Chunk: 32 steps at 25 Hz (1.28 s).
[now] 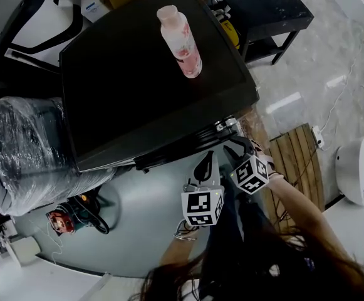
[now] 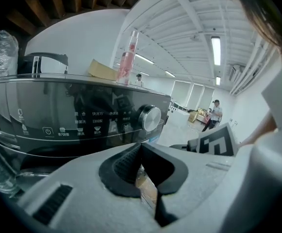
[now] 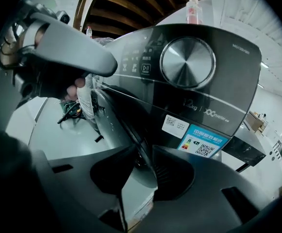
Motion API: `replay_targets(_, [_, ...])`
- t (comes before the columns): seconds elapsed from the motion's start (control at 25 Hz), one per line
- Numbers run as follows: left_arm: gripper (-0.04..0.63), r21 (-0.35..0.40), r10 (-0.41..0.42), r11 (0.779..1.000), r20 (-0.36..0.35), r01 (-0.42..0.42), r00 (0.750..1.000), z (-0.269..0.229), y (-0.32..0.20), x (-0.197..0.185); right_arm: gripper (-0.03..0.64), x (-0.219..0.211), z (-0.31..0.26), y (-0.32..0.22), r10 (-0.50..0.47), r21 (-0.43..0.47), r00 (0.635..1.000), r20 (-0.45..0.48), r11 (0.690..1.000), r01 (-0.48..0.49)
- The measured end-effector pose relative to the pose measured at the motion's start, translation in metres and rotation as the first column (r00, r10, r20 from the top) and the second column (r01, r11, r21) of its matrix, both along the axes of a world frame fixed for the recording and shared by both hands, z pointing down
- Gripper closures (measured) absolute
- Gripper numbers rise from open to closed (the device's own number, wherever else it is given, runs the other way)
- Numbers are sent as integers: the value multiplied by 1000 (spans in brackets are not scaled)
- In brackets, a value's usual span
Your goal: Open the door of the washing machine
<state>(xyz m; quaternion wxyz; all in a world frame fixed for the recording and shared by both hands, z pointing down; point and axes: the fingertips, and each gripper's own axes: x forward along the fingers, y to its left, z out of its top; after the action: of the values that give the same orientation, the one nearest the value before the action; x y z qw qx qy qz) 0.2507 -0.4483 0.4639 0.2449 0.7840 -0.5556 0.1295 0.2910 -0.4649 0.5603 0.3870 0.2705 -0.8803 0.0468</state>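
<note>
The right gripper [image 3: 143, 154] has its jaws clamped on the edge of the washing machine door [image 3: 112, 130]. The left gripper [image 2: 141, 148] has its jaws pressed together, holding nothing.

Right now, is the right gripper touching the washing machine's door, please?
Touching. The right gripper view shows the right gripper with its jaws closed on the edge of the door, which is pinched between both pads.

1. We see a pale grey floor [image 1: 138, 212] near us, giving way to glossy marbled tile [image 1: 307, 68] on the right.
2. A low black table [image 1: 269, 11] stands far right, and a wooden pallet [image 1: 297, 158] lies near right.
3. A plastic-wrapped bundle [image 1: 19, 149] sits on the left.
4. Overhead we see a white ceiling with long strip lights [image 2: 215, 50].
</note>
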Motion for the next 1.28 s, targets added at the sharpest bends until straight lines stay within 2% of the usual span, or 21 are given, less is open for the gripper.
replay_targets(0.68, [583,6,34,999,31,-34,999,42,-1,-2,522,2,52,-6,-53,14,993,-101,998,54])
replay_targets(1.04, [583,22,-27,999,-3,27,1000,56,5,-8,515,1,61,-8,-109,22,986,-122,993,113])
replay_targets(1.28, [583,18,-39,999,-6,39,999,64,19,-2,509,3,60,-8,-110,73,986,-125,990,120])
